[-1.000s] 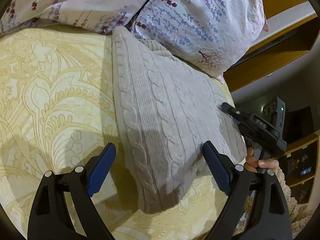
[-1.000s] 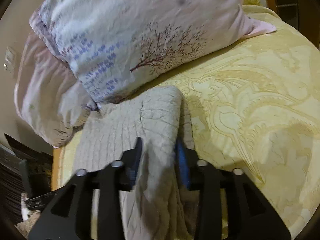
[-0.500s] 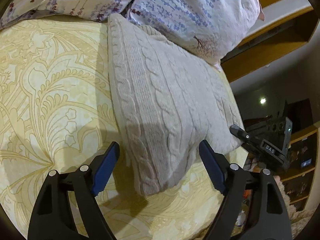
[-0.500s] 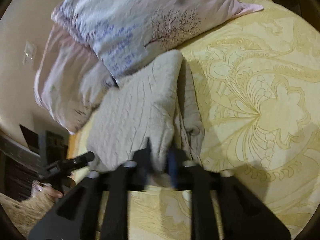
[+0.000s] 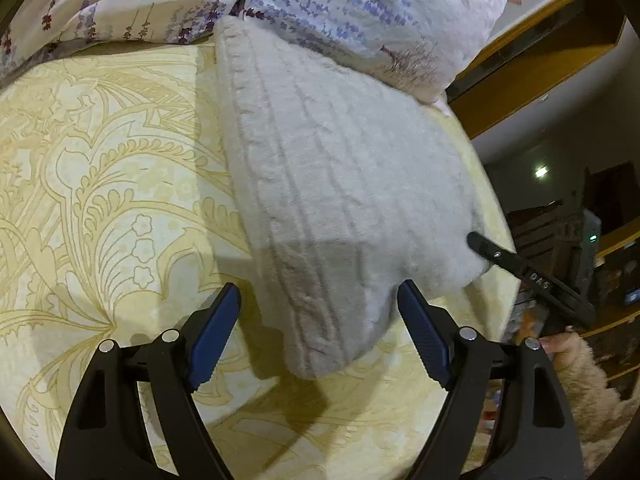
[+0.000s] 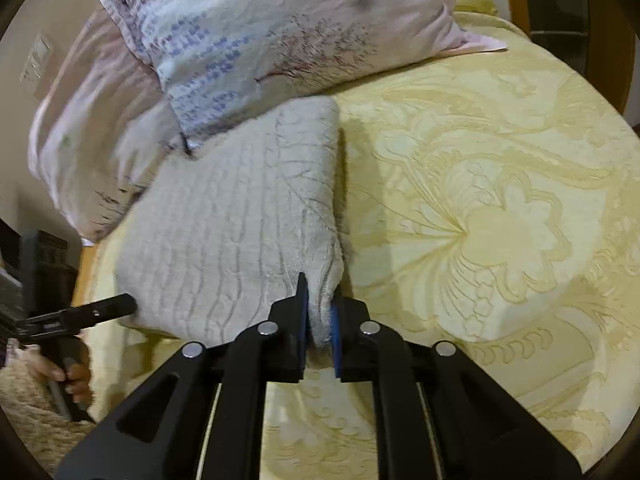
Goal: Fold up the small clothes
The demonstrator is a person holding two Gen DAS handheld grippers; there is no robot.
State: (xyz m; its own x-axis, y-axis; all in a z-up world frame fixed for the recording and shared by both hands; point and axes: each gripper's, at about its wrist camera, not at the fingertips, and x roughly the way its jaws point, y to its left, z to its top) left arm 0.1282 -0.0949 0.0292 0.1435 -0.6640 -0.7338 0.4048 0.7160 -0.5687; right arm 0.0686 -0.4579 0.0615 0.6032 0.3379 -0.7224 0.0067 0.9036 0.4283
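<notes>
A folded cream cable-knit sweater (image 5: 340, 184) lies on the yellow patterned bedspread (image 5: 100, 200), its far end against the pillows. My left gripper (image 5: 320, 332) is open, its blue pads either side of the sweater's near corner without clamping it. My right gripper (image 6: 320, 316) is shut on the sweater's near edge (image 6: 240, 220). In the left wrist view the right gripper's black finger (image 5: 504, 260) touches the sweater's right corner. In the right wrist view the left gripper's finger (image 6: 104, 308) sits at the sweater's left corner.
Two floral pillows (image 5: 360, 4) (image 6: 260, 40) lie behind the sweater at the head of the bed. The bed's edge and dark wooden furniture (image 5: 580, 220) are to the right in the left wrist view. A fuzzy rug (image 6: 28, 412) lies beside the bed.
Both grippers pulled back toward the near side, so the sweater sits farther out in both views. The right gripper stays clamped on the sweater's edge; the left stays open.
</notes>
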